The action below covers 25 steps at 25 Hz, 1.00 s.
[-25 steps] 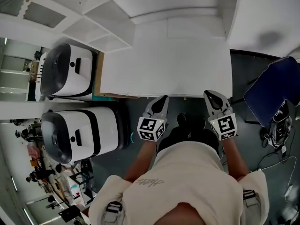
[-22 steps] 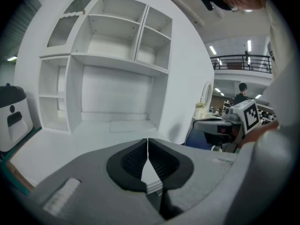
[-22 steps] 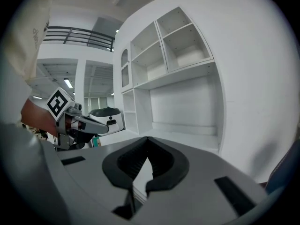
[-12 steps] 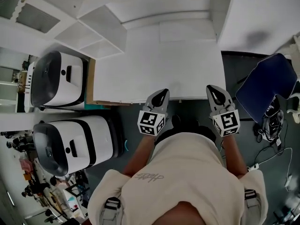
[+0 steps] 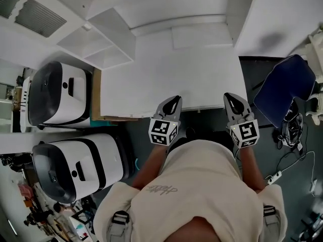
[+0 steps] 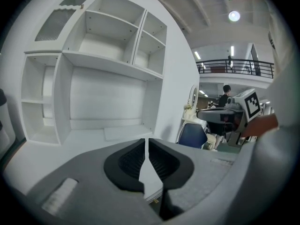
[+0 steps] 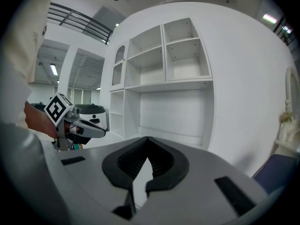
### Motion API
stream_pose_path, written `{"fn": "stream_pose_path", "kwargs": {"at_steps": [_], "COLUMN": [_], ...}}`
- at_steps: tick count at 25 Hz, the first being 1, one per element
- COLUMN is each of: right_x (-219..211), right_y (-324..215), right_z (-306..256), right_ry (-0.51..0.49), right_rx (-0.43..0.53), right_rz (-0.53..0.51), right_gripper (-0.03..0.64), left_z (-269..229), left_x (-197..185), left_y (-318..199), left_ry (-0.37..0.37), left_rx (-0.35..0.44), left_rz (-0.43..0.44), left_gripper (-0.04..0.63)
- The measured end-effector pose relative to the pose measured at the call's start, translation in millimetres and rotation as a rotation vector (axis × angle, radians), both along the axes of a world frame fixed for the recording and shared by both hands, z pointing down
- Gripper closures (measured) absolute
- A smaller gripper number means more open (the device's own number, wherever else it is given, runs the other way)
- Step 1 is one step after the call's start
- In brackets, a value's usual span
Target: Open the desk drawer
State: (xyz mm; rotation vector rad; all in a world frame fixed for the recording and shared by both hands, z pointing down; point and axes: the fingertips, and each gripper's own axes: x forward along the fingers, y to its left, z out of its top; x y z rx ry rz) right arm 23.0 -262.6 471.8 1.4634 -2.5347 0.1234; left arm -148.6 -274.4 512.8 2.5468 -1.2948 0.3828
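The white desk (image 5: 171,69) fills the middle of the head view, its front edge just ahead of the person's body. No drawer front shows from above; it is hidden under the desk top. My left gripper (image 5: 173,102) hovers with its tip over the desk's front edge, jaws closed together with nothing in them. My right gripper (image 5: 232,99) hangs likewise at the front right corner, shut and empty. In the left gripper view the left gripper (image 6: 147,142) points at the desk top (image 6: 70,139). In the right gripper view the right gripper (image 7: 148,139) faces the shelves.
A white hutch of open shelves (image 5: 101,39) stands at the desk's back and left. Two white rounded machines (image 5: 60,92) (image 5: 75,163) sit on the floor to the left. A blue chair (image 5: 285,87) and cables (image 5: 292,135) lie to the right.
Both grippers have edged forward, so their tips now lie over the desk's front edge. Both stay shut.
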Motion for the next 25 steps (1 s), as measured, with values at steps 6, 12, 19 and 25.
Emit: {"fn": "stream_pose_path", "kwargs": {"at_steps": [6,12,19,25], "right_x": [-9.8,-7.1,5.7,22.7], "right_y": [5.5,-8.1,-18.1,-13.0], "right_z": [11.9,5.9,15.4,43.3], "right_ry": [0.012,0.0,-0.015,-0.008], "right_rx": [-0.037,-0.041,-0.058,-0.117], "right_rz": [0.0,-0.042,-0.081,-0.12], "right_gripper": [0.615,0.615,0.615,0.615], "left_z": [16.0,28.2,55.6,108.2], "left_x": [-3.4,0.5,13.7,35.8], "left_y": [-3.2,-7.8,-5.7,11.0], "left_ry": [0.007,0.007,-0.026,-0.057], "left_rx": [-0.05,-0.114,-0.173,-0.301], "left_rz": [0.03,-0.004,-0.046,-0.045], "left_gripper": [0.575,0.531,0.523,0.523]}}
